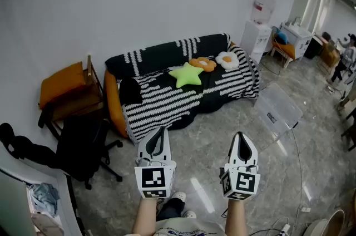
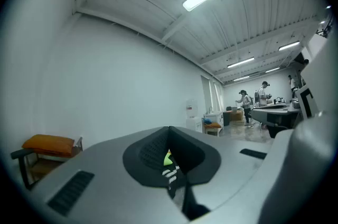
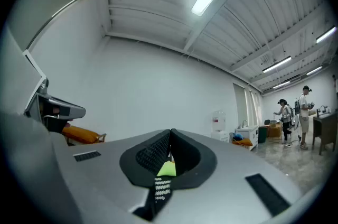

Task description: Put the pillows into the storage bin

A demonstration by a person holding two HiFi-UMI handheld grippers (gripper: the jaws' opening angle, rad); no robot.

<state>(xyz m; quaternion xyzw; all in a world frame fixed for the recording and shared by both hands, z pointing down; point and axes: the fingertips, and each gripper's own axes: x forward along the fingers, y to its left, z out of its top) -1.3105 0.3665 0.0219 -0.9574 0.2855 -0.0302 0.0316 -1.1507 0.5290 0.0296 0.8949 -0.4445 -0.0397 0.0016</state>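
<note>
**Pillows on the sofa, both grippers shut and empty: close the distance before opening**

The sofa point(image 1: 167, 101), draped in a black-and-white striped blanket, stands against the wall across an open stretch of floor point(image 1: 217, 129). The clear storage bin point(image 1: 278, 109) lies on that floor just off the sofa's right end, tilted, so its opening probably needs checking or righting before anything drops in.

Three pillows lie in a row on the seat. The green star pillow point(image 1: 187, 74) is nearest the middle, the orange pillow point(image 1: 202, 64) just behind it, and the fried-egg pillow point(image 1: 227, 60) toward the right arm.

The step in hand looks like the approach. It seems best to walk up to the sofa, spread one gripper wide only when close, and bite a star point or a soft edge deeply, since plush slips from a shallow pinch.

The left gripper point(image 1: 157, 137) and right gripper point(image 1: 243, 143) are held level, side by side. Each one's fingers point(image 2: 149, 153) are pressed together with nothing between them. All three pillows lie well apart from the fingers, ahead of them, and the star shows only as a green sliver past the closed tips.
</note>
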